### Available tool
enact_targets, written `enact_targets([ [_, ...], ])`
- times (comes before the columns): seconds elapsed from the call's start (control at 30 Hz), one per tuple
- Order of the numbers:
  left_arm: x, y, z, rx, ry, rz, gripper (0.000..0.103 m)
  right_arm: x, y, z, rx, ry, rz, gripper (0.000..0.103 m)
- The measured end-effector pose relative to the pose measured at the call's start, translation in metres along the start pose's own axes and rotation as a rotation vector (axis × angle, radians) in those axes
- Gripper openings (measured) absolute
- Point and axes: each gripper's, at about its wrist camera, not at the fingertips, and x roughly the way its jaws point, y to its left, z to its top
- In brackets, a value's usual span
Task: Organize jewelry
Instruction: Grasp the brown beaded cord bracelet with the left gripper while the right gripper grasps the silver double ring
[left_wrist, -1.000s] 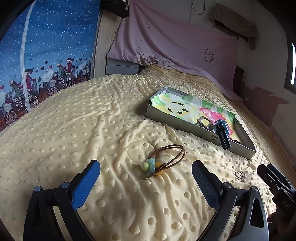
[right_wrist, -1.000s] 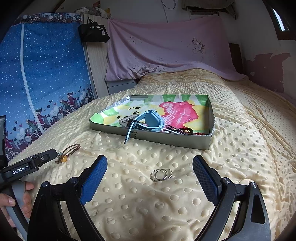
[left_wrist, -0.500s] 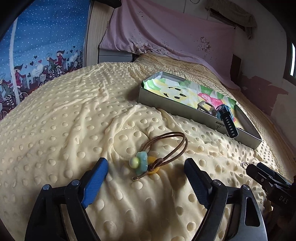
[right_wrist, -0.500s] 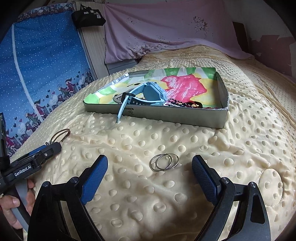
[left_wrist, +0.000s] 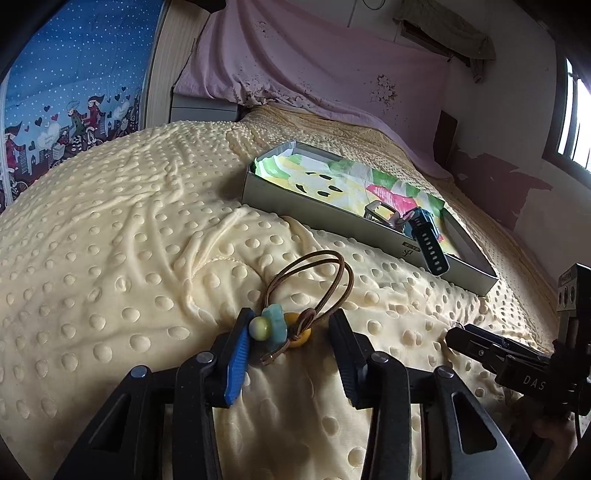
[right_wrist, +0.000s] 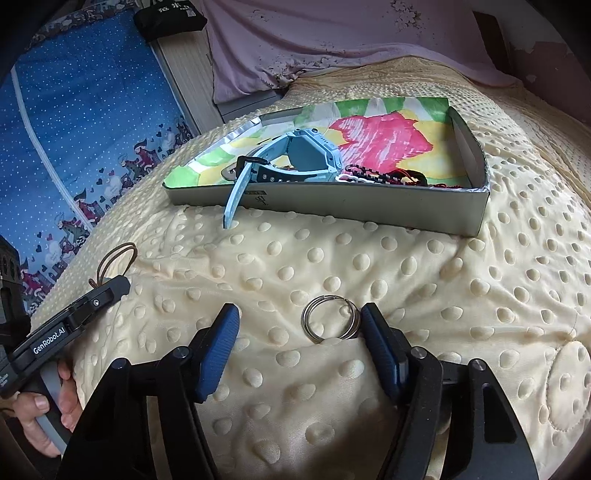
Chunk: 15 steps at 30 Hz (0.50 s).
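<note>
A brown cord hair tie with green, teal and yellow beads (left_wrist: 291, 325) lies on the yellow dotted blanket (left_wrist: 110, 240). My left gripper (left_wrist: 291, 328) is low over it, its fingers either side of the beads and still apart. Two linked silver rings (right_wrist: 330, 322) lie on the blanket between the fingers of my right gripper (right_wrist: 299, 325), which is open, the right finger close to the rings. A grey box (right_wrist: 332, 210) with a colourful lining holds a blue watch (right_wrist: 306, 155) and a dark beaded bracelet (right_wrist: 384, 177).
The box also shows in the left wrist view (left_wrist: 332, 218), its watch strap hanging over the near wall. A pink cloth (left_wrist: 314, 62) covers the bed's head. A blue patterned curtain (left_wrist: 66, 85) hangs at the left. The hair tie shows in the right wrist view (right_wrist: 114, 258).
Both grippers have dropped and moved forward onto their items. The left fingers have narrowed around the bead hair tie; the right fingers have narrowed around the silver rings.
</note>
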Motion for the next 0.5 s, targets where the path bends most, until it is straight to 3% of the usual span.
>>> enact_targets([
  [0.17,0.002,-0.004,0.001,0.019,0.004,-0.033,0.026,0.005,0.009,0.000,-0.038,0.021,0.047,0.048],
  [0.27,0.002,-0.005,0.001,0.020,0.004,-0.046,0.026,0.008,0.014,0.002,-0.057,0.030,0.068,0.045],
  [0.4,0.002,-0.006,0.002,0.024,0.001,-0.060,0.026,0.005,0.014,0.000,-0.066,0.036,0.086,0.030],
  [0.5,0.001,-0.010,0.002,0.044,-0.006,-0.066,0.026,0.004,0.016,0.000,-0.080,0.033,0.089,0.028],
])
